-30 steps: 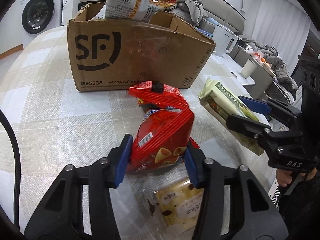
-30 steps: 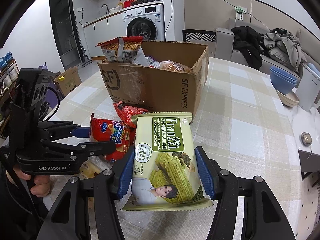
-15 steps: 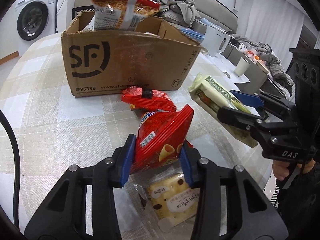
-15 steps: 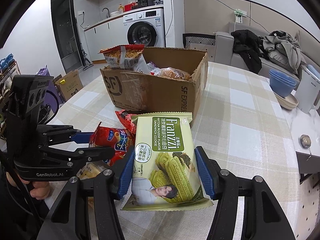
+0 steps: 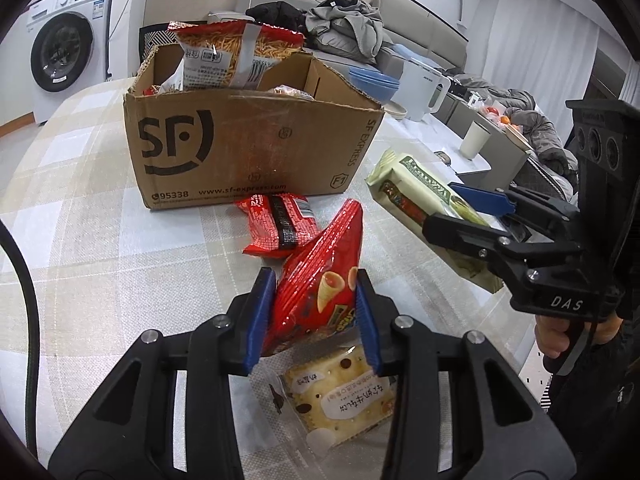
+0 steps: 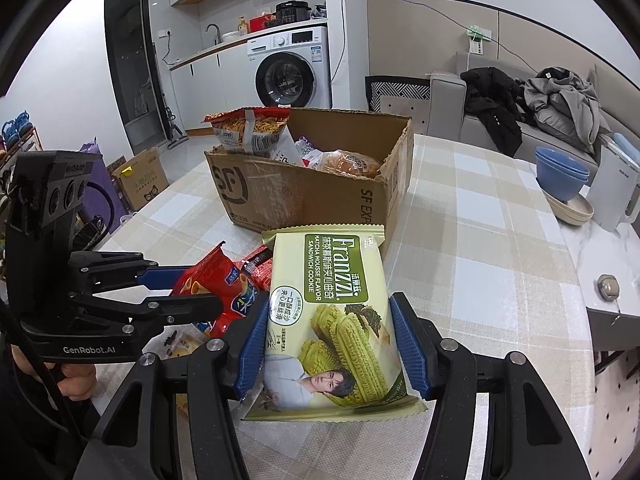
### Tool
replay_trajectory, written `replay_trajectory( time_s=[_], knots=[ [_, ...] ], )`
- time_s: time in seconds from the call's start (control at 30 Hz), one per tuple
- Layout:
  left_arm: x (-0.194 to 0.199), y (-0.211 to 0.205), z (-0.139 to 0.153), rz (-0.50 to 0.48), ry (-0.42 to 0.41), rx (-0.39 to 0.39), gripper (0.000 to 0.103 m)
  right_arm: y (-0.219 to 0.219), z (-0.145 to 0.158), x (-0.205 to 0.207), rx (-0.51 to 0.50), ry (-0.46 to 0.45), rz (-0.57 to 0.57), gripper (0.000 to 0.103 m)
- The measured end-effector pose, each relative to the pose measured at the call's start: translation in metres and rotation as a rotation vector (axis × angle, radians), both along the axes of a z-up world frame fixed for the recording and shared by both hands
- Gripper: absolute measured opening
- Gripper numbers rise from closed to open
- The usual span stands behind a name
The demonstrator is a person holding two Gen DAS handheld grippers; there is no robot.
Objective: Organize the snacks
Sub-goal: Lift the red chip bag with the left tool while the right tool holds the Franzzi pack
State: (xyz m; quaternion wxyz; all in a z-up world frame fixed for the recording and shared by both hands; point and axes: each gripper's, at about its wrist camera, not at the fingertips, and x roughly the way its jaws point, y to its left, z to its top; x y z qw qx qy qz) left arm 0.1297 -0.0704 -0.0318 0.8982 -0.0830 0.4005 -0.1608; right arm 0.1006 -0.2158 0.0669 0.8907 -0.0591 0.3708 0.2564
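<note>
My left gripper (image 5: 312, 316) is shut on a red corn-snack bag (image 5: 320, 280) and holds it above the table. My right gripper (image 6: 328, 344) is shut on a green Franzzi cookie pack (image 6: 328, 312), also lifted; the pack shows at right in the left wrist view (image 5: 416, 200). The open SF cardboard box (image 5: 240, 148) stands ahead with several snacks in it, an orange noodle-snack bag (image 5: 232, 56) sticking out. A small red packet (image 5: 276, 224) lies before the box. A clear-wrapped cracker pack (image 5: 340, 392) lies under my left gripper.
The checked tablecloth (image 5: 80, 248) covers the table. Blue bowls (image 6: 560, 176) and a white kettle (image 6: 616, 188) stand at the far right edge. A washing machine (image 6: 292, 76) and a sofa with clothes (image 6: 540, 108) are beyond the table.
Both grippers have risen with their snacks. The red bag has lifted off the table and tilted, and the box top has come more into view.
</note>
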Motion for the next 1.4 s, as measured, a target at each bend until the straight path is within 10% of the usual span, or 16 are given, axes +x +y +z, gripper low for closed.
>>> replay_trajectory(
  time_s=[0.37,0.67,0.9,1.4],
  knots=[
    [0.009,0.001,-0.010,-0.031,0.075,-0.007,0.037,0.001,0.000,0.000,-0.002,0.003,0.002,0.060],
    [0.019,-0.003,-0.032,-0.019,0.109,-0.036,0.071,0.004,-0.003,0.002,-0.011,0.012,0.009,0.060],
    [0.016,-0.010,-0.038,-0.036,0.092,-0.015,0.040,0.005,-0.003,0.003,-0.011,0.015,0.006,0.060],
    [-0.004,-0.018,-0.005,-0.038,0.020,0.005,0.039,-0.001,0.006,-0.003,0.016,-0.017,0.006,0.060]
  ],
)
